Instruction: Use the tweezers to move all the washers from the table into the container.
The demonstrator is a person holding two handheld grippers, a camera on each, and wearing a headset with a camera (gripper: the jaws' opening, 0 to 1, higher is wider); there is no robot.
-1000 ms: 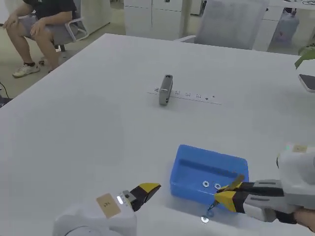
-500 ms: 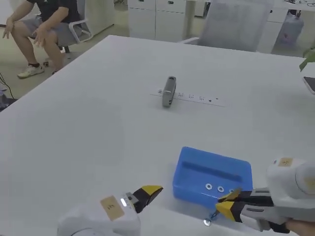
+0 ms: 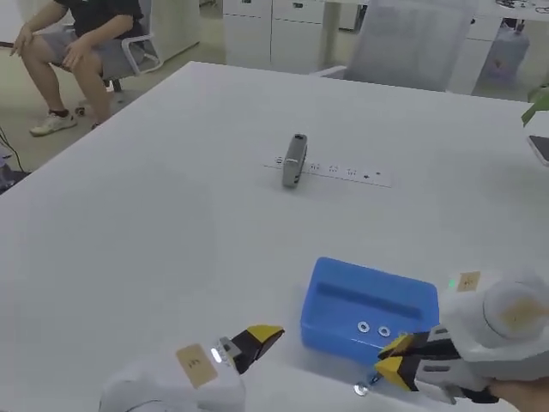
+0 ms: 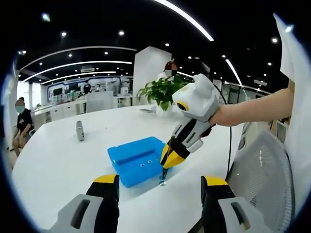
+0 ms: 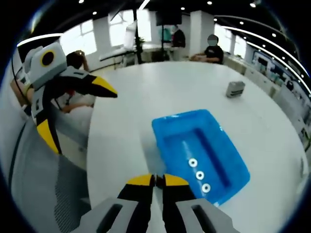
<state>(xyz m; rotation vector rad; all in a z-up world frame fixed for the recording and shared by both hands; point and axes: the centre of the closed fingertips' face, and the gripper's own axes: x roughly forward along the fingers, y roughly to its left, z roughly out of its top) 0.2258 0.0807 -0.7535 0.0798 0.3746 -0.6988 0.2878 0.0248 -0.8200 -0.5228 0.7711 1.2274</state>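
Your R gripper (image 3: 390, 359) sat low at the near-right table edge, jaws pinched shut on the tweezers (image 3: 371, 378); its yellow tips touched in the right gripper view. The tweezers pointed down at the tabletop, tip right at one loose washer (image 3: 360, 390). That washer lay on the white table (image 3: 171, 223), just outside the near wall of the blue container (image 3: 377, 275). Couldn't tell if the tips actually had hold of it or only touched it. Inside the container, three washers (image 5: 199, 175) lay in a short row on the floor in the right gripper view. The head view showed two of them, just beside the R gripper's body. Your L gripper (image 4: 159, 191) hovered near the table's front edge, left of the container and apart from it, jaws spread wide w/ nothing btwn them. Further back on the table, a grey block (image 3: 294, 159) stood at the left end of a white power strip (image 3: 343, 171). Bkgd: a seated person (image 3: 73, 39) off the far-left corner and an office chair (image 3: 403, 39) at the far side.
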